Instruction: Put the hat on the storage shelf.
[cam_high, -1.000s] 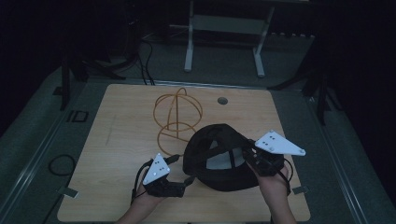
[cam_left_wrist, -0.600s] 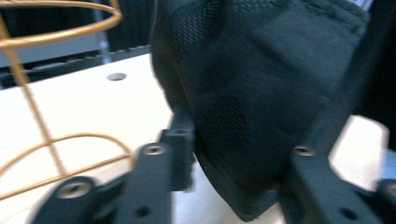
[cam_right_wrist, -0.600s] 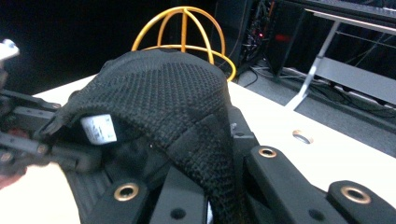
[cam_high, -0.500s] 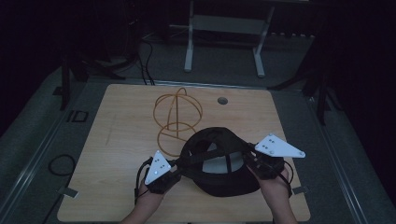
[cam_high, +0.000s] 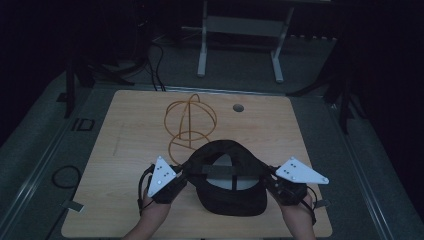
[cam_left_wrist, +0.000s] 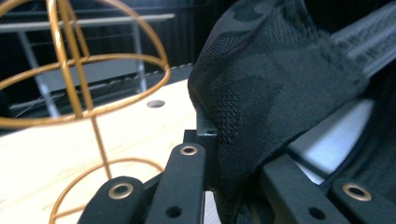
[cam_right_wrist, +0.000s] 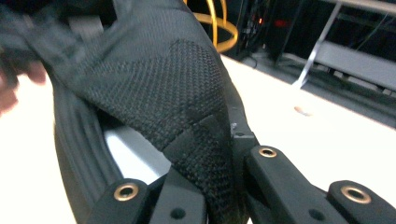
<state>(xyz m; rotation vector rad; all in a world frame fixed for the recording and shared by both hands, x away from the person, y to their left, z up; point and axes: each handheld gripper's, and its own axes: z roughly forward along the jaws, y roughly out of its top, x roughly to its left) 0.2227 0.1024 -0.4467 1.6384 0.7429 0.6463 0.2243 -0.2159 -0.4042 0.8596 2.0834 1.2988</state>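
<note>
- Since a sec ago, our left tool has just been closing, w/ cap fabric between its jaws; it was apart from the cap then, now it's pinching the cap's left edge. The cap has shifted nearer to us on the bench.
- Left tool view: jaws pressed together on a fold of the cap, black textured cloth bunched between them.
- Right tool: pinching the cap's right edge. Its own view has the cloth clamped between the jaws, pads hidden under it.
- Cap sits upside down btw the two tools, near the bench's front edge, opening up; strap and pale inner lining visible, brim toward us. Looks lifted a bit at the sides; can't tell if the brim touches the bench.
- Key relation: cap's held axis runs left-right, one tool at each end, so both hands are equally near. We judge neither can move alone w/o twisting the cloth.
- Wire stand is just beyond the cap, away from us, slightly left of centre; its dome is close in the left tool view.
- Next move, we'd guess: raise both tools together, flip the cap forward over the stand's top. Risk: the rim catching a wire hoop.
</note>
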